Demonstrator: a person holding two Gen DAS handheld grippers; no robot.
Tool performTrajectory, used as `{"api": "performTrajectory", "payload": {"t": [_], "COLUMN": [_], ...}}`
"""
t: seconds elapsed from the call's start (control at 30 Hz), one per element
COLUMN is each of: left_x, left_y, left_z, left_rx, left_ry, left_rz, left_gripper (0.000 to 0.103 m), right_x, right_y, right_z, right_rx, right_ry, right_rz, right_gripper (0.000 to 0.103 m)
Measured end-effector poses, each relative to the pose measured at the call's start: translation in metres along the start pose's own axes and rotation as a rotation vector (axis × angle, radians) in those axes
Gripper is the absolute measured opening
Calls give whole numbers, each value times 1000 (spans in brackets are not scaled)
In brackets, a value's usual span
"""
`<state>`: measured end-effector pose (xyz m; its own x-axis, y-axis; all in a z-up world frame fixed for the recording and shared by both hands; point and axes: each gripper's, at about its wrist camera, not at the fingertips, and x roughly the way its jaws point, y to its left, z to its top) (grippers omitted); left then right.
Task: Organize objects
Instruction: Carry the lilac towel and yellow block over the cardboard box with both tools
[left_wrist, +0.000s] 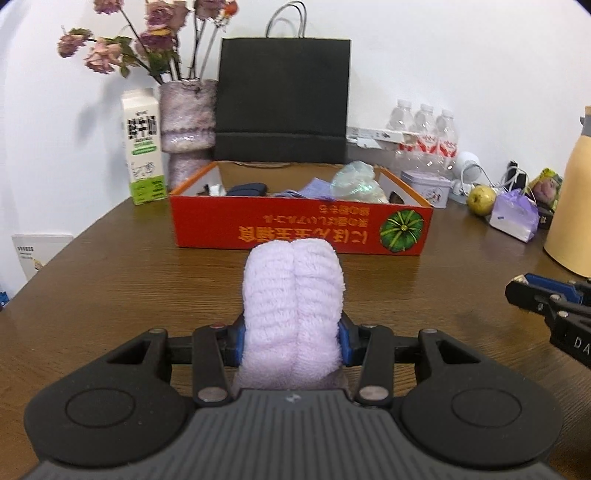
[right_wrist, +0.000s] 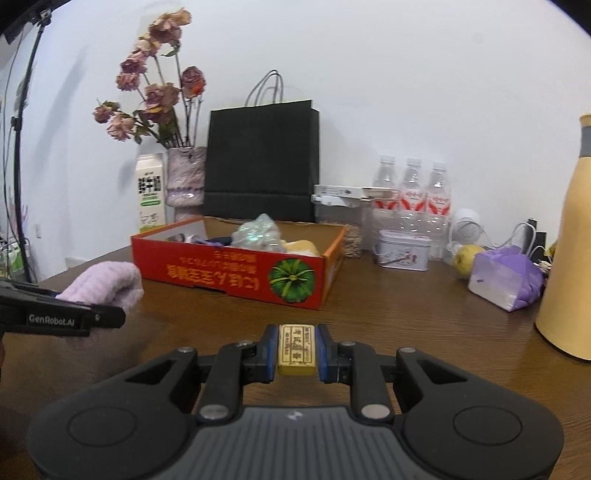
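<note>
A folded lilac towel (left_wrist: 293, 314) is clamped in the left tool (left_wrist: 291, 341), a small yellow block (right_wrist: 297, 350) in the right tool (right_wrist: 297, 350), both above the surface (left_wrist: 110, 280), short of the red box (left_wrist: 299, 223). Carrying appears underway; release over the box is called for next.

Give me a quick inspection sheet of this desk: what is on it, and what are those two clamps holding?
Surface: brown wooden table.
Job's things: red box, open, partly filled; lilac towel; small yellow block.
Clutter: black bag, dried flowers, milk carton, water bottles, tin, pear.
Grippers: left gripper jaws clamp the towel; right gripper jaws clamp the block.
Cables: white cable.
Surroundings: white wall.
</note>
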<state>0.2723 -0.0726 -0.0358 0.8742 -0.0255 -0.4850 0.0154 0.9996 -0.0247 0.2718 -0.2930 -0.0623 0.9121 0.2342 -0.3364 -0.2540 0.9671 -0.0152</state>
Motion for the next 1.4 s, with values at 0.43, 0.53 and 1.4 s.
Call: {"api": "performTrajectory", "payload": {"t": [0.43, 0.53, 1.4], "left_x": [-13, -12, 19], "left_y": [19, 24, 27], "left_z": [-2, -2, 66], "left_rx": [-25, -33, -45], "left_ry": [-24, -17, -80], "left_rz": [10, 11, 4], "left_gripper": [44, 44, 44], "right_x": [1, 5, 54], "right_y": [43, 49, 54], "right_z": [5, 5, 64], "right_rx": [-3, -8, -3], "right_ry": [-27, -18, -69], "right_rz": [31, 31, 0], "right_gripper": [20, 20, 20]}}
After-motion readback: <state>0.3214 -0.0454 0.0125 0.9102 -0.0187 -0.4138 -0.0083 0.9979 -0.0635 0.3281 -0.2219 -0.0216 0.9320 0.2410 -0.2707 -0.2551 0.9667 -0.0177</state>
